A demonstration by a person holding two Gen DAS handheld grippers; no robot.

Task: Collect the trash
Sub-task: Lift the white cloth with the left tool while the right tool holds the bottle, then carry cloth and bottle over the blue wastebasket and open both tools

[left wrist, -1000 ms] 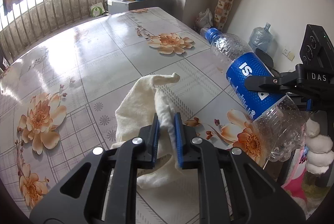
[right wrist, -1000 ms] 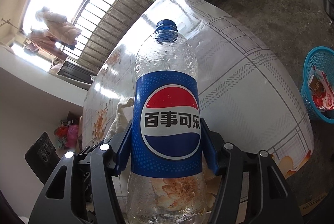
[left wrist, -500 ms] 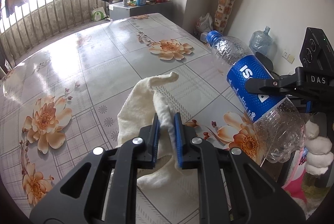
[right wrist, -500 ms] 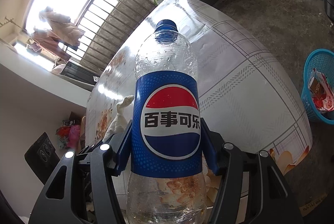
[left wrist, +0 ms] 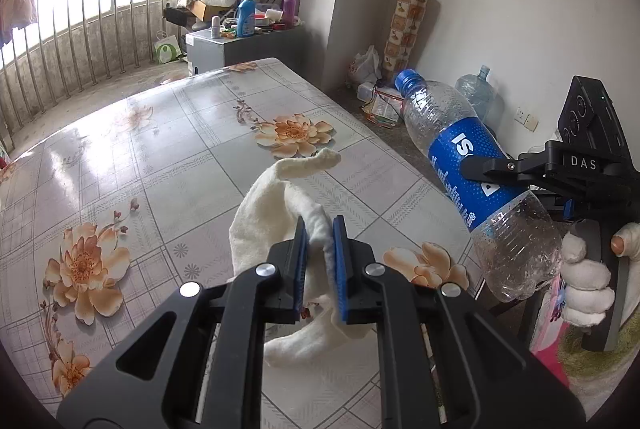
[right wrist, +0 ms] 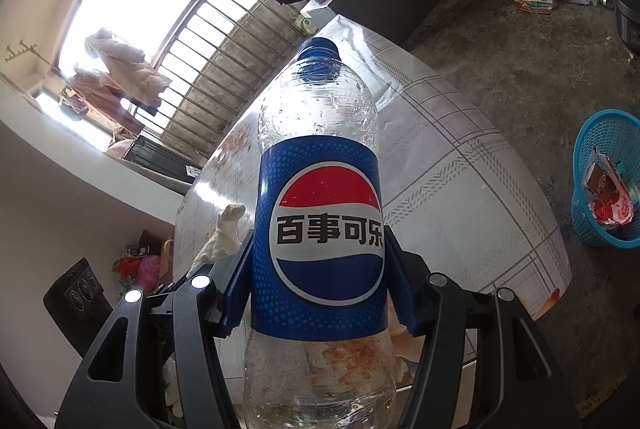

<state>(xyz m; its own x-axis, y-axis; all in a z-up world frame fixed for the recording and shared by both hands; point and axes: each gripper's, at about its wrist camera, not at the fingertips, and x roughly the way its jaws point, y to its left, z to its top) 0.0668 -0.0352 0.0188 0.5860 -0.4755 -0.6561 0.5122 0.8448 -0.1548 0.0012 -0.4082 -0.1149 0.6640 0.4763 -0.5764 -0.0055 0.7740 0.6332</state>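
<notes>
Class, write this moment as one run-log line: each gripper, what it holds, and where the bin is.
left gripper: shut on white cloth | right gripper: shut on Pepsi bottle | blue basket: on floor, trash inside

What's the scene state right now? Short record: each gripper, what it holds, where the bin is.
left gripper: shut on white cloth, which hangs above the table
right gripper: shut on Pepsi bottle, gripped at the blue label
bottle: clear plastic, blue cap on, looks empty, off the table
table: floral-print top
bin: blue basket on the floor past the table edge, wrappers already inside
bottle in bin: not yet
</notes>
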